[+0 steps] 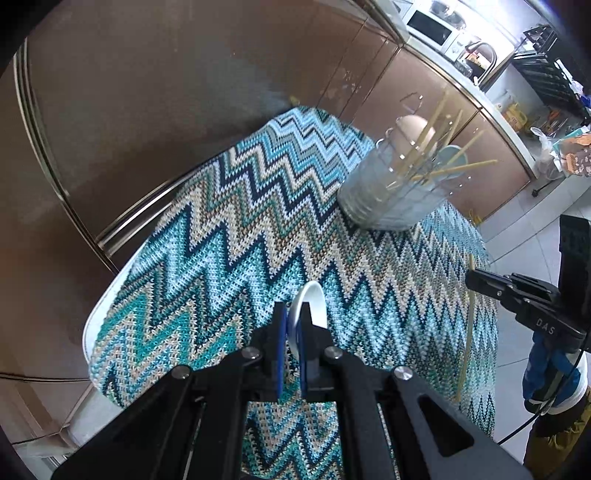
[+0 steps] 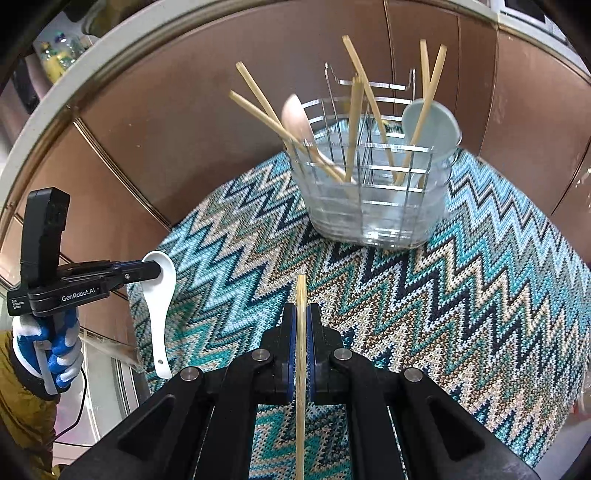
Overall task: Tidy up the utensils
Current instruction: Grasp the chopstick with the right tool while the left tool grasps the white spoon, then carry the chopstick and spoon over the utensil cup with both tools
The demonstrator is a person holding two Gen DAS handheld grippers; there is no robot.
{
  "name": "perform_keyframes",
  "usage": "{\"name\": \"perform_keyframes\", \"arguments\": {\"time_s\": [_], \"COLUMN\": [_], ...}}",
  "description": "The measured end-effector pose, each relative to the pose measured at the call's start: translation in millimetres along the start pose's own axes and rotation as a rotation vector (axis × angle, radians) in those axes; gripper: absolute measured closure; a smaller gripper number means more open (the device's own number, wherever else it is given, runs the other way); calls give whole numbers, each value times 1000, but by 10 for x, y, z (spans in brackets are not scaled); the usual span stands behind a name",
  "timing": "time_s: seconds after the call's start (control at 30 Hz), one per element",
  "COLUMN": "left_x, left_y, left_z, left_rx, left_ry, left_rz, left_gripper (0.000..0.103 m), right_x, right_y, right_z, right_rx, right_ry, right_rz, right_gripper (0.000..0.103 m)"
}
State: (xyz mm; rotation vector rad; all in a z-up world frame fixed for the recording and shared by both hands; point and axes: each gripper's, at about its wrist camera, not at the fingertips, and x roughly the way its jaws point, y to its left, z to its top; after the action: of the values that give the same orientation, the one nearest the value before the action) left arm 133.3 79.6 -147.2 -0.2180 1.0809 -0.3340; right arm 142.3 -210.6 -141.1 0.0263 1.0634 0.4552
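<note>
My left gripper is shut on the bowl end of a white ceramic spoon; in the right wrist view that gripper holds the white spoon above the table's left edge, handle hanging down. My right gripper is shut on a bamboo chopstick that runs up between the pads; in the left wrist view this gripper holds the chopstick upright at the right. A wire utensil basket stands at the far side with several chopsticks, a beige spoon and a pale blue spoon in it.
A zigzag knitted cloth in teal, beige and navy covers the round table. Brown cabinet fronts curve behind it. A counter with a microwave and a dark rack lies at the far right. A gloved hand grips the left tool.
</note>
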Motion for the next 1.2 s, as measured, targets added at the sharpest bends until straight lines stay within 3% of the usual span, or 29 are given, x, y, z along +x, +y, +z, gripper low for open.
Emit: {"name": "perform_keyframes", "arguments": {"time_s": [0.3,0.77,0.97,1.2], "left_x": [-370,-1119,-1390,-1461], "left_y": [-109,-460,-702,-1152], "left_z": [-33,222,475,855], "left_rx": [22,82,104,153], "left_ry": [-89,-328,-441,-610], "left_rz": [27,31,6,26], "left_gripper": [98,98,98,98], "right_x": [-304,-1001,-1308,-1633], "right_y": [139,234,260,231], "right_z": [-23,145,350,689], "right_rx": [-5,-33,-49,-73], "right_ry": [-85,-301,-454,-739], "right_rz": [-5,-11,-8,4], "right_gripper": [98,98,98,98]}}
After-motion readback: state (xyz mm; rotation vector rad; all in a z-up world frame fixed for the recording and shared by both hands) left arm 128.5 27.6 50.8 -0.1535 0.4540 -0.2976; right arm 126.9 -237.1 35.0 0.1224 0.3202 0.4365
